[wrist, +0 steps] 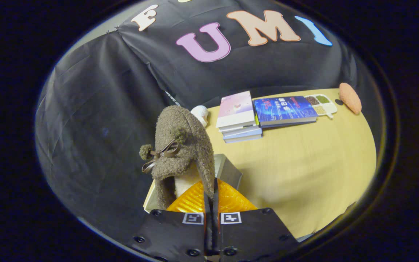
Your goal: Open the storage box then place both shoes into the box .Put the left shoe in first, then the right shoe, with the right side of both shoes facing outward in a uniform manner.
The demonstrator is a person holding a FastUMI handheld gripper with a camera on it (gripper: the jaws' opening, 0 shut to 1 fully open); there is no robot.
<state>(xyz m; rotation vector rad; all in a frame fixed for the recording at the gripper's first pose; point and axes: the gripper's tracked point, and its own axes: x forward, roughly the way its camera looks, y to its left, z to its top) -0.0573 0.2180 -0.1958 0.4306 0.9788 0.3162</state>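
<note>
Gripping the rim of a fuzzy brown shoe (182, 145), the gripper (211, 193) is seen with its two fingers pressed almost together, only a thin fold of the shoe's collar being caught between them. The shoe is held toe-up, so that its rounded toe points away from the fingers and its opening faces down toward them. A small brown ribbon bow (160, 154) with two pompoms is fixed on the shoe's upper, on the side turned toward the camera. The pale lining (186, 183) of the shoe is exposed just ahead of the fingers. Directly behind and beneath the held shoe, part of a light-coloured storage box (229, 169) is visible, one grey panel of it rising beside the shoe; whether the shoe touches the box cannot be told. The box stands on a yellow table (304, 163). Beyond the shoe, a small white object (200, 113) rests near the table's far edge, mostly hidden. Further along that edge, a stack of books (236, 116) with a pink cover on top is laid just beside a blue book (286, 111). Next to the blue book, a white divided tray (322, 103) holding grains is placed, and an orange sponge-like object (350, 98) lies just past it.
</note>
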